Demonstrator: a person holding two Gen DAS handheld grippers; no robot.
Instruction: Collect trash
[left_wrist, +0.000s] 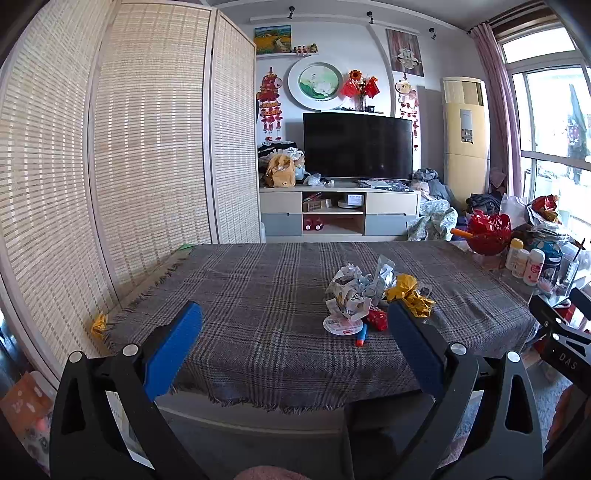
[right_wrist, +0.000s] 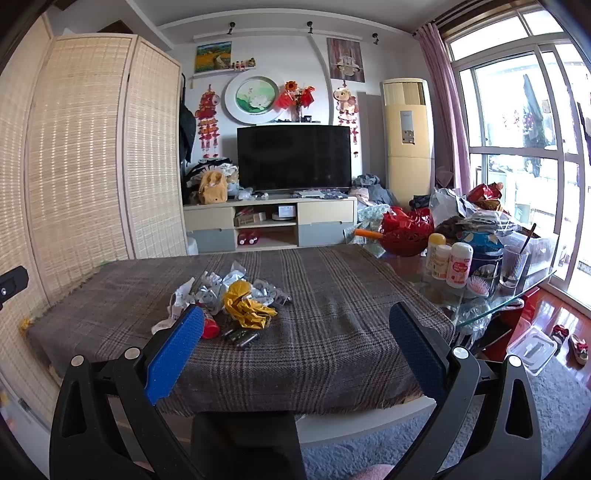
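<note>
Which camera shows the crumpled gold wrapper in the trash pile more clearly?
The right wrist view: the gold wrapper lies fully exposed at the pile's front. In the left wrist view the gold wrapper is partly hidden behind a blue finger pad.

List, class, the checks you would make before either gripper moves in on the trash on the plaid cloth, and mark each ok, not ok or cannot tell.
1. Left gripper jaws open, empty: ok.
2. Right gripper jaws open, empty: ok.
3. Trash pile in view on the plaid cloth: ok.
4. Gold wrapper on top, free to grasp: ok.
5. Bin or bag for the trash in sight: not ok.
6. Bottles clear of the pile: ok.
</note>
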